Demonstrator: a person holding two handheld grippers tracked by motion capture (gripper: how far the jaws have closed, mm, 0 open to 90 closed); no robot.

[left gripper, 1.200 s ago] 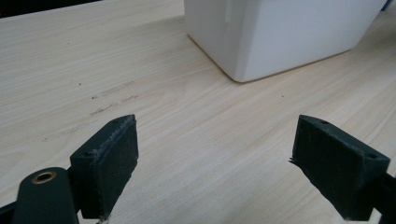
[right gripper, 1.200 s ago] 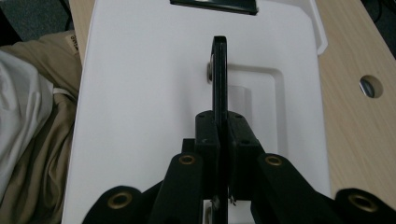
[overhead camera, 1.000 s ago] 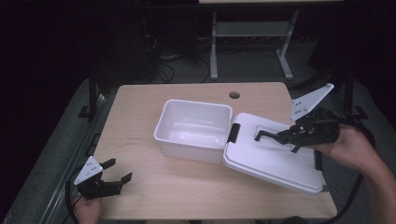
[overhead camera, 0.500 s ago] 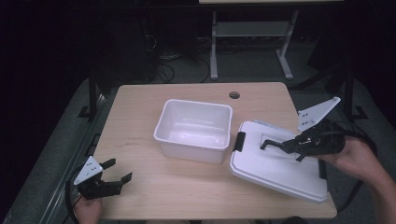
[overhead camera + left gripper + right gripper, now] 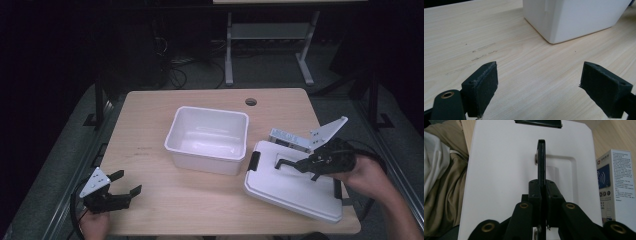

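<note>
**Right claw clamped on the lid handle, left claw apart**

The right gripper (image 5: pixel 296 164) has its jaws pressed together on the black handle (image 5: pixel 541 157) of the white lid (image 5: pixel 290 185), which lies flat at the table's right front corner. A small printed box (image 5: pixel 612 187) sits just beside the lid. The left gripper (image 5: pixel 122 189) rests near the front left edge, its jaws apart around nothing. The open white tub (image 5: pixel 209 139) stands in the middle of the pale wooden table (image 5: pixel 150 130). Behind is a dark room with cables on the floor.

Light falls from above on the table (image 5: pixel 150 125), leaving the surrounding floor (image 5: pixel 60 150) nearly black. The white tub (image 5: pixel 210 132) and lid (image 5: pixel 290 185) are bright without glare. Shadows are soft. Both gripper views are sharp, blurring slightly on the nearest jaws.
</note>
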